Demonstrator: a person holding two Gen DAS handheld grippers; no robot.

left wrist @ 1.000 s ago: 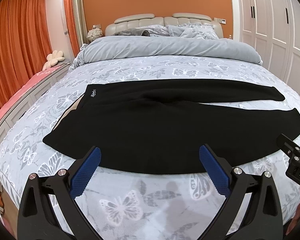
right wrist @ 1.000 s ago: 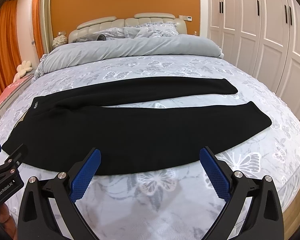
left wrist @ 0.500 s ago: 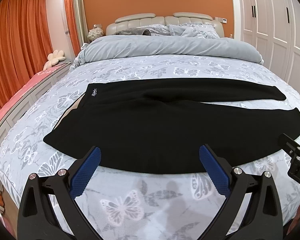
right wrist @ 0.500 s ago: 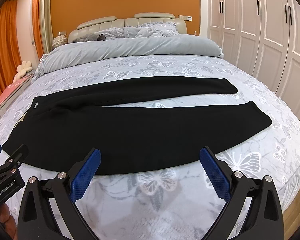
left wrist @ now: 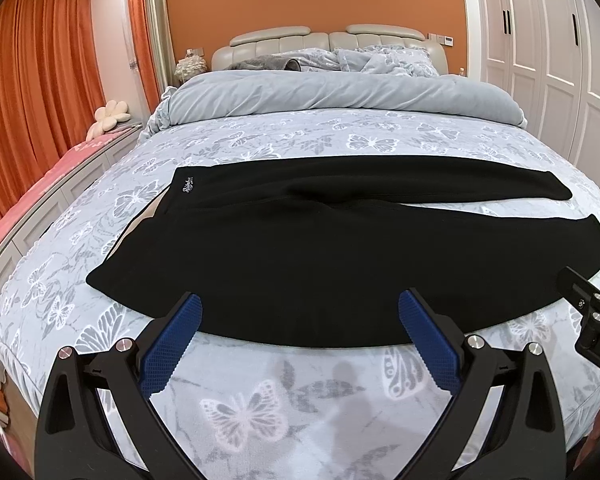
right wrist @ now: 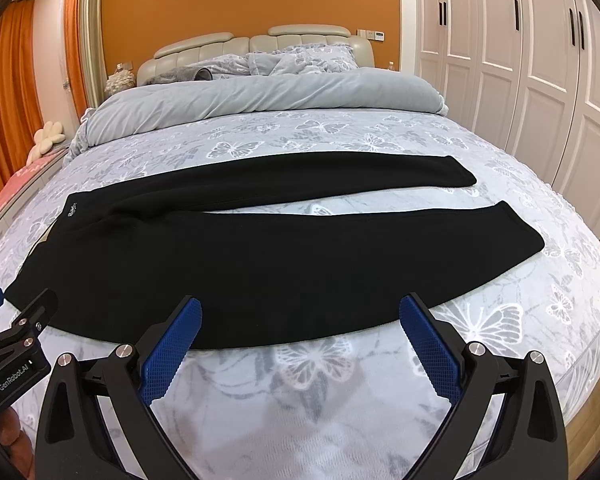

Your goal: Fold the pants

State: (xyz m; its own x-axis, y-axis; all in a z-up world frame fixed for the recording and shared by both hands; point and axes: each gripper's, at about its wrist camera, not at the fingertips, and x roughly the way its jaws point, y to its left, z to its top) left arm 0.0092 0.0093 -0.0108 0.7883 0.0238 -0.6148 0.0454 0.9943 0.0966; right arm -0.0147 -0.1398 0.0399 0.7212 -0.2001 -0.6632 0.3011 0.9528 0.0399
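Black pants [left wrist: 300,252] lie flat across the bed, waistband at the left with a small white logo [left wrist: 188,190], both legs running right and spread apart at the cuffs. They also show in the right wrist view [right wrist: 260,252]. My left gripper [left wrist: 300,320] is open and empty, just above the pants' near edge. My right gripper [right wrist: 300,320] is open and empty, at the near edge of the near leg. Each gripper shows at the edge of the other's view: the right one [left wrist: 592,320], the left one [right wrist: 16,340].
The bed [left wrist: 260,400] has a grey butterfly-print cover. A rolled grey duvet [left wrist: 340,92] and pillows lie at the headboard. Orange curtains [left wrist: 28,100] and a pink bench stand to the left. White wardrobe doors [right wrist: 520,60] line the right wall.
Both grippers have drifted very slightly; the left view shifted a little. The pants have not moved and both grippers stay open.
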